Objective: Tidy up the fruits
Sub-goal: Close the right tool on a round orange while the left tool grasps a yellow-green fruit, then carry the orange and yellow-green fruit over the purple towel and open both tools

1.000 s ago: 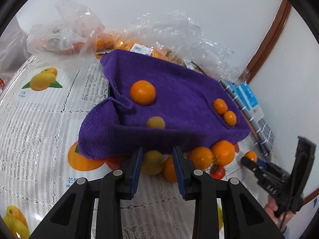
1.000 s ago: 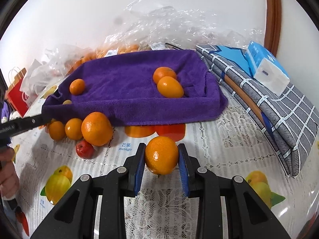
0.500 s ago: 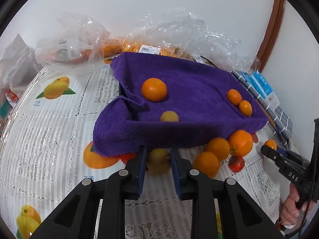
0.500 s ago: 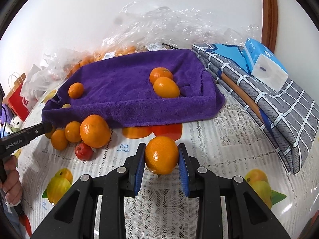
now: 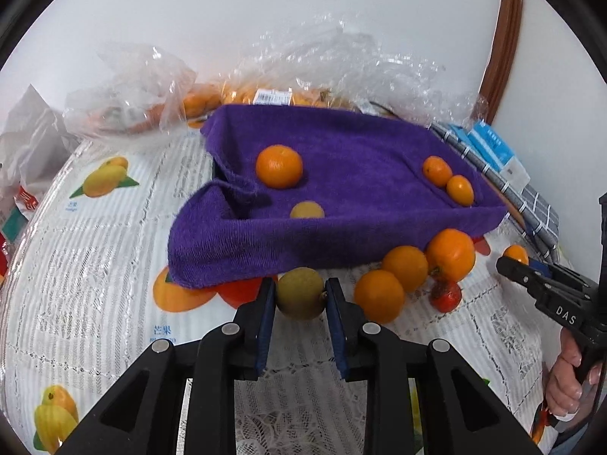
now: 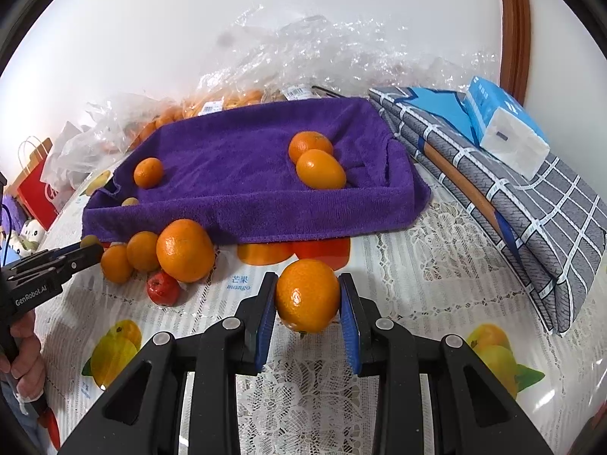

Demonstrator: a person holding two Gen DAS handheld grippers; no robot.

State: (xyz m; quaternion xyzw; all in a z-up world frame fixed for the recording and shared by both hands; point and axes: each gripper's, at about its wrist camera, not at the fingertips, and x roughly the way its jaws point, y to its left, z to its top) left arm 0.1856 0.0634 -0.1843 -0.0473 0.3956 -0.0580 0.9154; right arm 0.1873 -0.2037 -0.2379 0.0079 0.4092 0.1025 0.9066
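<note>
My left gripper (image 5: 299, 295) is shut on a round yellow-green fruit (image 5: 300, 292), just in front of the purple towel (image 5: 341, 204). On the towel lie an orange (image 5: 279, 166), a small yellowish fruit (image 5: 307, 210) and two small oranges (image 5: 447, 178). Three oranges (image 5: 409, 273) and a small red fruit (image 5: 445, 295) sit on the tablecloth to the right. My right gripper (image 6: 308, 301) is shut on an orange (image 6: 307, 295) in front of the towel (image 6: 242, 189). The left gripper's tip (image 6: 57, 261) shows at the left of the right wrist view.
Clear plastic bags of oranges (image 5: 235, 94) lie behind the towel against the wall. A folded grey checked cloth (image 6: 531, 204) with a blue tissue pack (image 6: 504, 129) lies at the right. A red paper bag (image 6: 34, 182) stands far left. The fruit-print tablecloth (image 5: 95, 246) covers the table.
My left gripper moved forward and closed on the yellow-green fruit, rolling slightly. The right gripper kept still with its orange.
</note>
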